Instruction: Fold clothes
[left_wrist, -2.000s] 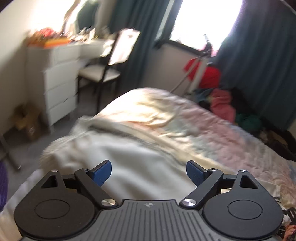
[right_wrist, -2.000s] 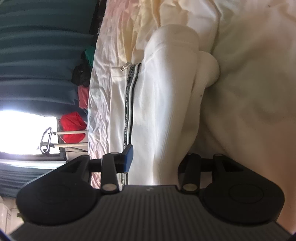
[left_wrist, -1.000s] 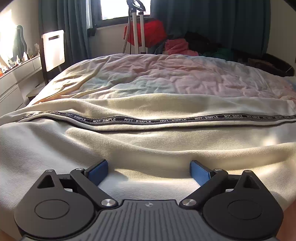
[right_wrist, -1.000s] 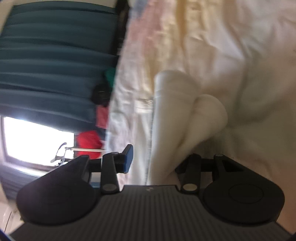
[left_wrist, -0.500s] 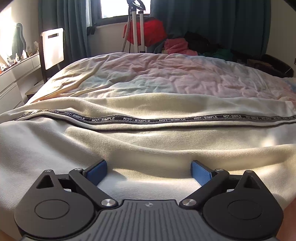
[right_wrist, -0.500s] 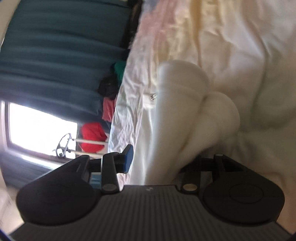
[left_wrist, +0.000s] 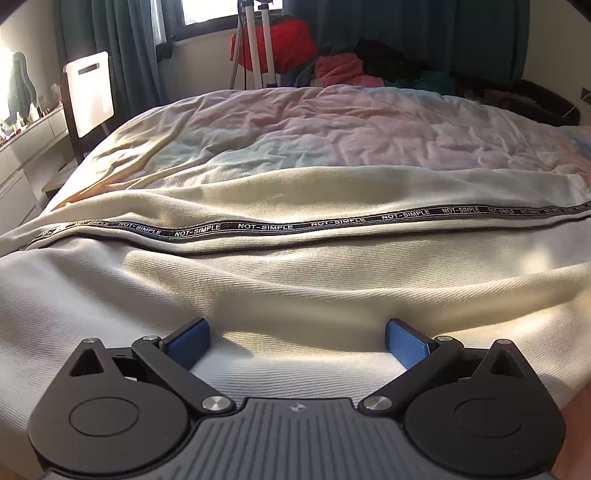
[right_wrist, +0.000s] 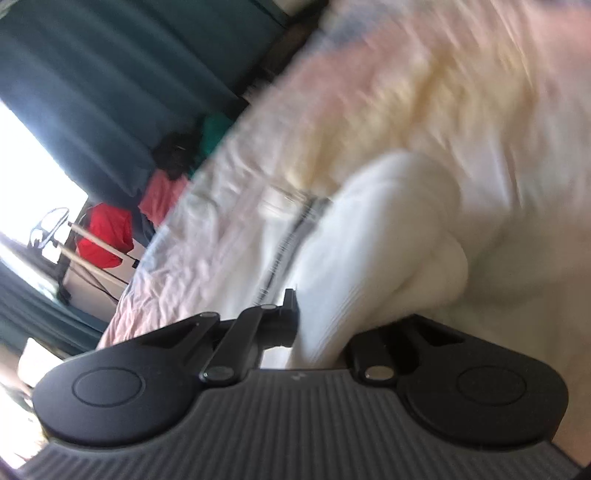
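**Cream jacket spread on the bed, one end gathered in the right gripper**

Dark teal curtains close off the far wall of the bedroom, with a bright window between them. Below them a wide bed with a rumpled pastel pink and pale blue duvet fills most of the left wrist view. Across its near side lies the cream ribbed-knit jacket with a black zip tape printed NOT-SIMPLE, stretched from left to right, the tape running the full width of the picture.

Beyond the bed's far edge stand a pale metal tripod, a red bag or garment behind it, and a heap of pink, black and green clothes. To the left are a dark-framed chair with a white back panel and a white chest of drawers; none of these touches the jacket.

The left gripper sits low over the jacket's near side, its blue-padded fingers spread wide with only flat cloth showing between them.

The right wrist view is tilted and badly blurred. The right gripper has a thick bunched roll of the jacket running up from between its fingers, which stand narrow around it; the roll hides the right-hand fingertip. The zip tape runs alongside the roll on its left.
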